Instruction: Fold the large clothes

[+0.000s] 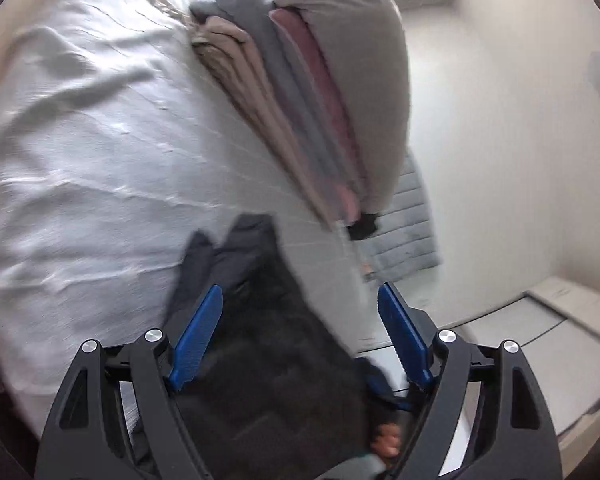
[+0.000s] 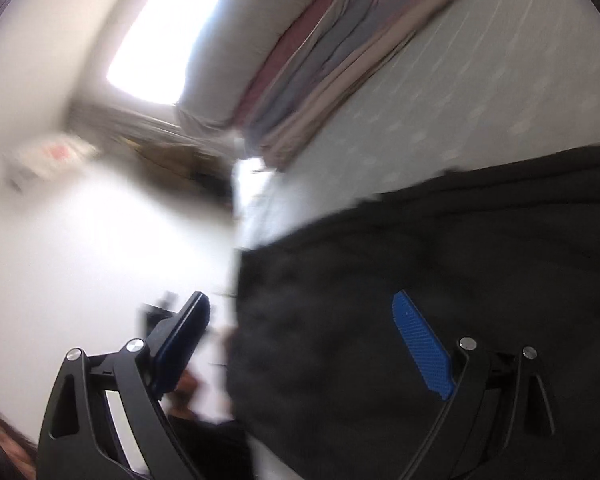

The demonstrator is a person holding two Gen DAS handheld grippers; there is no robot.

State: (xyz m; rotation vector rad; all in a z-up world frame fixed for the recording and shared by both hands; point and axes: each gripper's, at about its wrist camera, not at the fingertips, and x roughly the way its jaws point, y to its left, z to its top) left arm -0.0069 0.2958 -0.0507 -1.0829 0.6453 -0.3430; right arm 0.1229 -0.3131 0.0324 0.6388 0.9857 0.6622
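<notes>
Both tongs, left [image 1: 300, 330] and right [image 2: 302, 338], spread wide above dark garment [image 1: 260, 360]; no legible writing.

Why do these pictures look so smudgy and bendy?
Left wrist view: the bedsheet and folded stack are smeared by motion, and the fisheye bends the edges round. Right wrist view: blurrier still; the window glares white, and the dark garment shows almost no detail.
</notes>
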